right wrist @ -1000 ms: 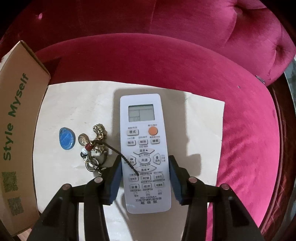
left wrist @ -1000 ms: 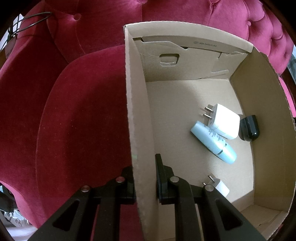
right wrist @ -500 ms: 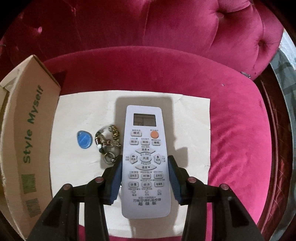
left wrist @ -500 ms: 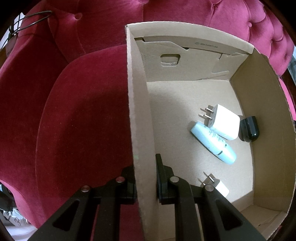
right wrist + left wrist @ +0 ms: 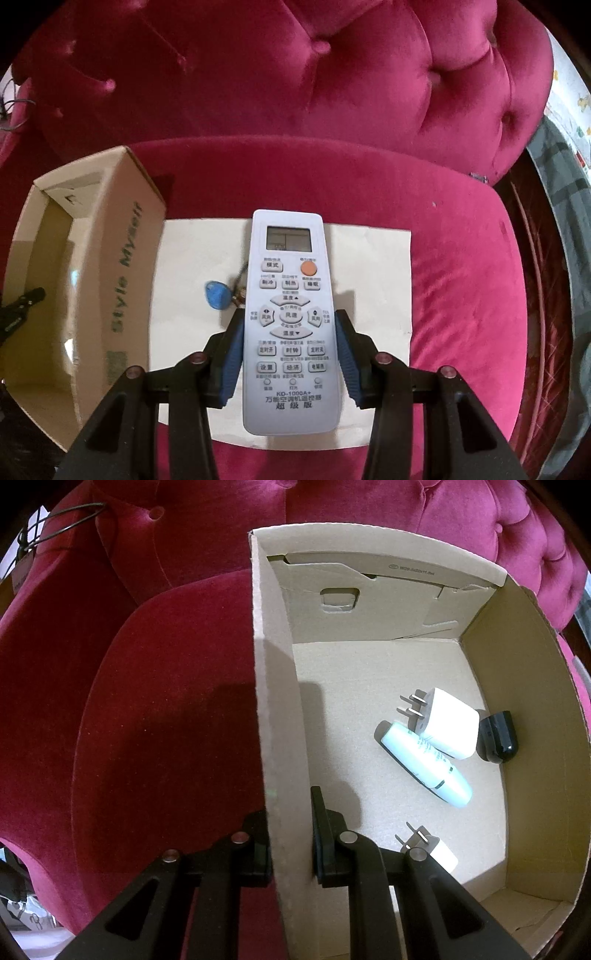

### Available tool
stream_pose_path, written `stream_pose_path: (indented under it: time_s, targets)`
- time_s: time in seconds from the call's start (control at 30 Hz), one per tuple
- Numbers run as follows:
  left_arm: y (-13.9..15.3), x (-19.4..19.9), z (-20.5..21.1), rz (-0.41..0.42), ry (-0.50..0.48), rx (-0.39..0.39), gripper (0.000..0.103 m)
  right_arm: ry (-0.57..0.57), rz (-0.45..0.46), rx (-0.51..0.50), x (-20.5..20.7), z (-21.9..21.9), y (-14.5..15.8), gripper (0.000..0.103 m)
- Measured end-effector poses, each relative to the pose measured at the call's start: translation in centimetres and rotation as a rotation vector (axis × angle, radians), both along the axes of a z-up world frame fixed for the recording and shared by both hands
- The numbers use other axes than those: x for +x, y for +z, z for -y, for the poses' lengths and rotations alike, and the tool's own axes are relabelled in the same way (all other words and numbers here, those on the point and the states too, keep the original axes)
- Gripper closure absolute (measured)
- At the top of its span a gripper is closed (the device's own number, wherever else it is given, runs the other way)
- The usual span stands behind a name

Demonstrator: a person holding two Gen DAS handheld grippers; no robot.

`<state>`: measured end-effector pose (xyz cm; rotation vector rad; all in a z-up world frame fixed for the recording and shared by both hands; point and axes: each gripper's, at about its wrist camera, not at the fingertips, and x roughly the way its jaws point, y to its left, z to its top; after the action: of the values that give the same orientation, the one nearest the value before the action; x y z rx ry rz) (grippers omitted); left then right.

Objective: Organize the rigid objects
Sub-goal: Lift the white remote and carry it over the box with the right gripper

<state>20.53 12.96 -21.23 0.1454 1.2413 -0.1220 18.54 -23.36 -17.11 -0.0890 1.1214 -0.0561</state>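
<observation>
We are carrying the remote (image 5: 290,321), clamped in our right claw (image 5: 290,354), level toward the box (image 5: 280,709) our left claw (image 5: 290,843) is pinching steady.

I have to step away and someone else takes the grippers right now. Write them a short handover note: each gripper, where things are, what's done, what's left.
Left gripper: shut on the left wall of the cardboard box, steadying it.
Right gripper: shut on the white remote, held above the paper sheet on the red sofa.
Done: in the box lie a large white charger, a pale tube, a black object and a small white plug.
Left: put the remote in the box, on that gripper's left; then the blue tag and the keyring beside it, mostly hidden behind the remote.
</observation>
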Motion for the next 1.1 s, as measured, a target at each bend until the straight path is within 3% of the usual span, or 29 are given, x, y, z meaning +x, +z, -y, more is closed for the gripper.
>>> stream_pose_path:
  time_s: [0.63,1.1]
  targets:
    - [0.1,-0.1,0.1,0.003,0.004,0.003,0.087,0.125,0.095,0.002,-0.5,-9.1,6.1,0.054]
    - [0.2,-0.1,0.0,0.003,0.001,0.002,0.087,0.221,0.106,0.082,-0.4,-16.8,6.0,0.054]
